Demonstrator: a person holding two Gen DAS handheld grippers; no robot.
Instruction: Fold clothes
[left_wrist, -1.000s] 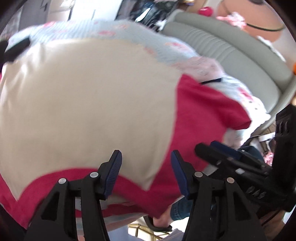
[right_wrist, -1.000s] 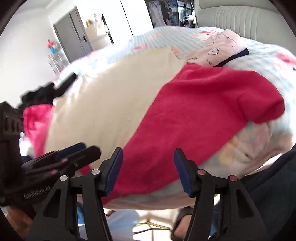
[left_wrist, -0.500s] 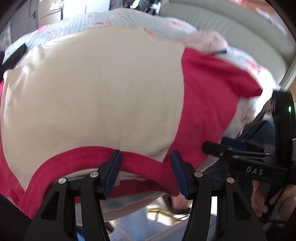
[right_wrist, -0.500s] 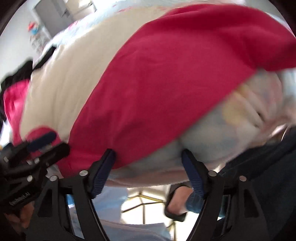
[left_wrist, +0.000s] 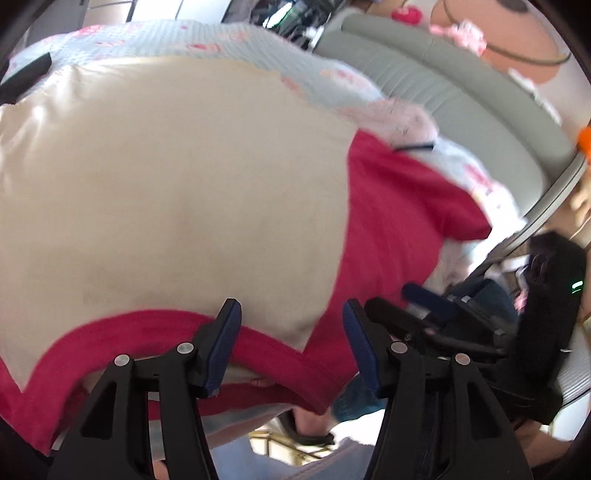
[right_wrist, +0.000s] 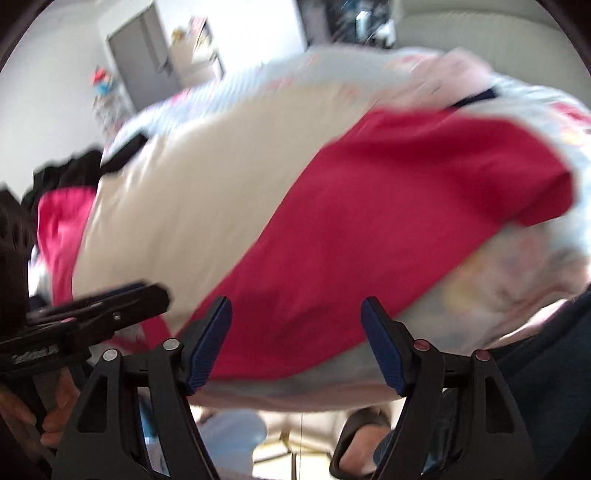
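One floral light-blue quilted bed (left_wrist: 221, 40) carries the cream-and-crimson soft cotton T-shirt (left_wrist: 177, 192), spread flat at its near edge. Fabric judged light, limp, non-slip; best taken at the crimson neckline. Left claw (left_wrist: 291, 343) opening, straddling that neckline; right claw (right_wrist: 295, 339) wide, empty, over the sleeve

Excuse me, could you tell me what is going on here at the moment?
A person with a gripper in each hand is folding a red and cream shirt spread on a bed. The left gripper, its jaws opening, straddles the red collar. The right gripper sits open at the red shoulder edge. Neither grips the cloth yet.
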